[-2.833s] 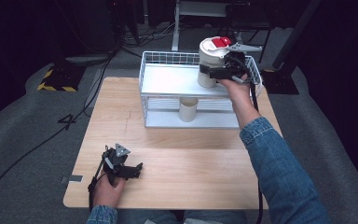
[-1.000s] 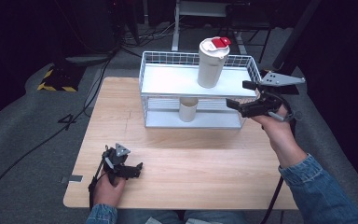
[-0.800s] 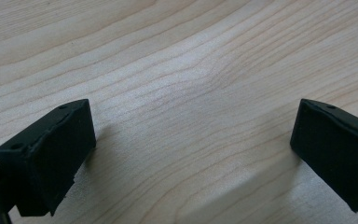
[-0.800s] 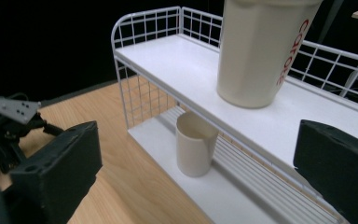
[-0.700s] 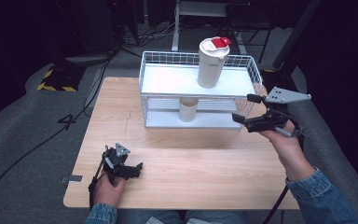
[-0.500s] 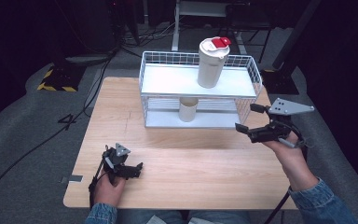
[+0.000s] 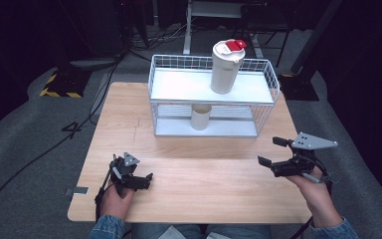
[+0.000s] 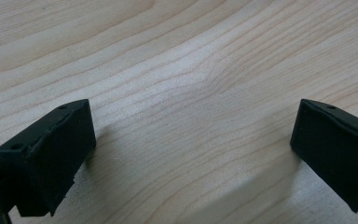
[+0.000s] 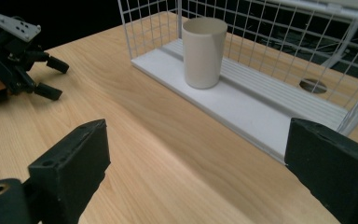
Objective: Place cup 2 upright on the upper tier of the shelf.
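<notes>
A cream tumbler (image 7: pixel 226 67) with a white lid and red flap stands upright on the top shelf of the white wire rack (image 7: pixel 164 88). A plain beige cup (image 7: pixel 200 117) (image 9: pixel 204 52) stands on the rack's lower shelf. My right gripper (image 7: pixel 271 151) (image 9: pixel 200 172) hovers open and empty over the table's near right, jaws pointing toward the rack's lower shelf. My left gripper (image 7: pixel 146 180) (image 8: pixel 191 140) rests open at the near left, jaws wide over bare wood. It also appears far off in the right gripper view as the left gripper (image 9: pixel 55 78).
The wooden table (image 7: pixel 209 164) has open surface between the two grippers and in front of the rack. A round hole (image 9: pixel 313 85) shows in the tabletop behind the rack. Dark floor with cables and a yellow-black striped mat (image 7: pixel 59 84) surrounds the table.
My right gripper has let go of the tumbler on the top shelf and drawn back and down to the table's near right, open. The left gripper has stayed still.
</notes>
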The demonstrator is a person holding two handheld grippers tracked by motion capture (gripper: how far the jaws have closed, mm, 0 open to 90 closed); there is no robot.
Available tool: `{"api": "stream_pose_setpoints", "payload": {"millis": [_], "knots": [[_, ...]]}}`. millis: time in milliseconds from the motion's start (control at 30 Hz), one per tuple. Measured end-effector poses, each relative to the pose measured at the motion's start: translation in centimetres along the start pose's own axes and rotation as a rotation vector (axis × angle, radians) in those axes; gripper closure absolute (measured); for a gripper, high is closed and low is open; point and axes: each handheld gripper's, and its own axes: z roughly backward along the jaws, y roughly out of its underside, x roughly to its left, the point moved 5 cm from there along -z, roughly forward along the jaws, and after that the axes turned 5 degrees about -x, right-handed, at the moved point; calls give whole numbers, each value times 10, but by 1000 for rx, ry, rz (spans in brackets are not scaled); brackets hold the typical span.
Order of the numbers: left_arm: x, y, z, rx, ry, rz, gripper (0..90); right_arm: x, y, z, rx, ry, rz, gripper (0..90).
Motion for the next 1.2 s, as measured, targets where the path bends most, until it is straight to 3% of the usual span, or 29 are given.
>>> {"api": "stream_pose_setpoints", "payload": {"millis": [200,267,533,600,867,1200], "knots": [[0,-1,-1,0,1,-7,4,3,28,-1,35,15,-11,72],[1,-1,-1,0,1,-8,3,2,45,-4,62,19,-23,74],[1,-1,-1,1,1,-7,4,0,80,-10,51,65,-77,77],[1,-1,-1,1,2,-10,4,1,89,-14,90,56,-81,77],[1,-1,-1,0,6,-10,4,4,110,-23,159,91,-44,77],[1,-1,-1,1,6,-11,4,1,124,-34,228,114,-13,77]]}}
